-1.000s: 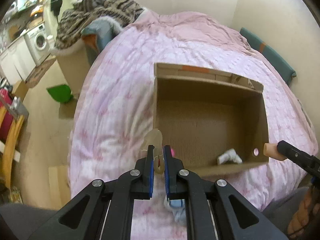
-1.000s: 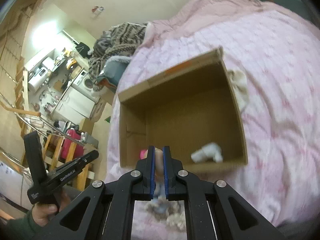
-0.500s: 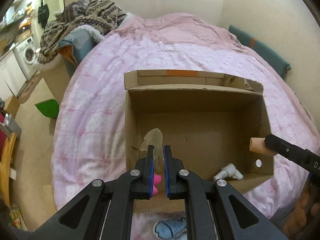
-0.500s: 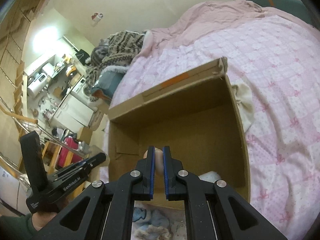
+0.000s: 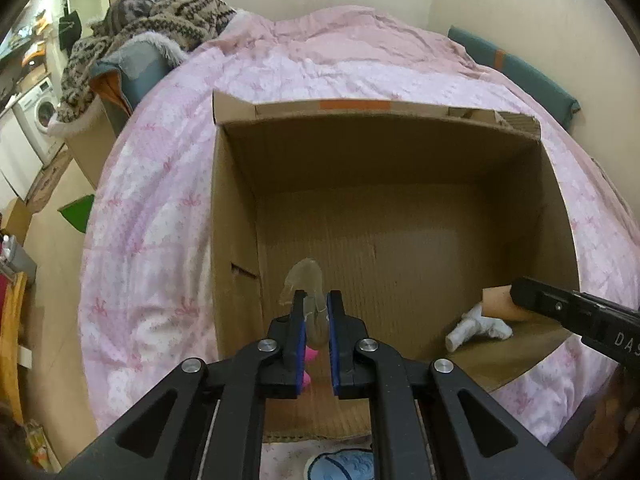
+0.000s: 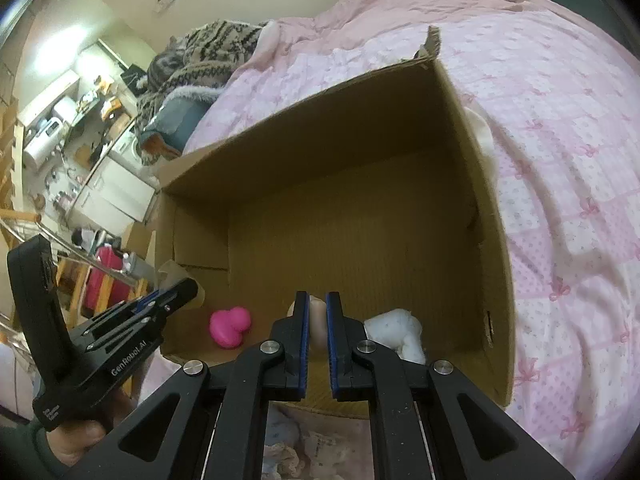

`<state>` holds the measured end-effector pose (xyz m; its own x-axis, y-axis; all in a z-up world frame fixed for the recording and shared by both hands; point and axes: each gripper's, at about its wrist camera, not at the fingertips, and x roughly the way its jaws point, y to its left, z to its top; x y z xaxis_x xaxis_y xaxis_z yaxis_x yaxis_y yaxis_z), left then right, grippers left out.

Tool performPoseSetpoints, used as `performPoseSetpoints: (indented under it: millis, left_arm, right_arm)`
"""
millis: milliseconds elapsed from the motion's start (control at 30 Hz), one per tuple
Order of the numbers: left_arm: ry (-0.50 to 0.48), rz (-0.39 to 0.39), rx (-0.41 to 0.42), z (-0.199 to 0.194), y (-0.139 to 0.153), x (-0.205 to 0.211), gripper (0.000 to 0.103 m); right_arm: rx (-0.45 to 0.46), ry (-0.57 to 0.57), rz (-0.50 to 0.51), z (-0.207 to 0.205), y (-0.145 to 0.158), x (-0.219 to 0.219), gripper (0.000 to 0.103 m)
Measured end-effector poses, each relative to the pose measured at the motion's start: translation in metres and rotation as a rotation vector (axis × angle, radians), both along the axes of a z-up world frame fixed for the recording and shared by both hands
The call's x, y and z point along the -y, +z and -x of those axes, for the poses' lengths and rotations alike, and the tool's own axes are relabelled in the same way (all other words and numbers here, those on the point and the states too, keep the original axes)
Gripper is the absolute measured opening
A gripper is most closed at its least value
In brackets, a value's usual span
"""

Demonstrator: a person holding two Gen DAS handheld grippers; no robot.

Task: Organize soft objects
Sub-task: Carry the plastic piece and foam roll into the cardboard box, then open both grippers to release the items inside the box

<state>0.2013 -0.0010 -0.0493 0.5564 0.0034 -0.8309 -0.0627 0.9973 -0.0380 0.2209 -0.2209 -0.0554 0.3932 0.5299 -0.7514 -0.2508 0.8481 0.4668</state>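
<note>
Cardboard box sits open on the quilted pink bedspread, ready to take soft toys. The left gripper clamps a floppy translucent piece over its near-left corner; the right gripper pinches a peach, rounded toy above the near edge, beside a glossy pink duck and a fuzzy white plush on the box floor.

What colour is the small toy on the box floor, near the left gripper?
Bright pink toy; right wrist view.

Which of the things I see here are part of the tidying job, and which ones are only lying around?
Part of the job: cardboard box; pink toy and white soft toy inside it; translucent piece in left gripper; beige piece in right gripper.

Just around: patterned blanket, washing machine, red suitcase.
</note>
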Motion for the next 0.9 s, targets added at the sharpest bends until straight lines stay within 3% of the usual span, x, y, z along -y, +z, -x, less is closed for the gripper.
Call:
performPoseSetpoints:
  millis: [467, 900]
  left_arm:
    - [-0.01, -0.025, 0.007, 0.005, -0.002, 0.006, 0.008]
    - [-0.032, -0.031, 0.001, 0.005, -0.003, 0.012, 0.023]
  right_arm:
    - [-0.015, 0.018, 0.042, -0.001, -0.006, -0.007, 0.01]
    - [-0.02, 0.011, 0.028, -0.006, -0.007, -0.004, 0.014]
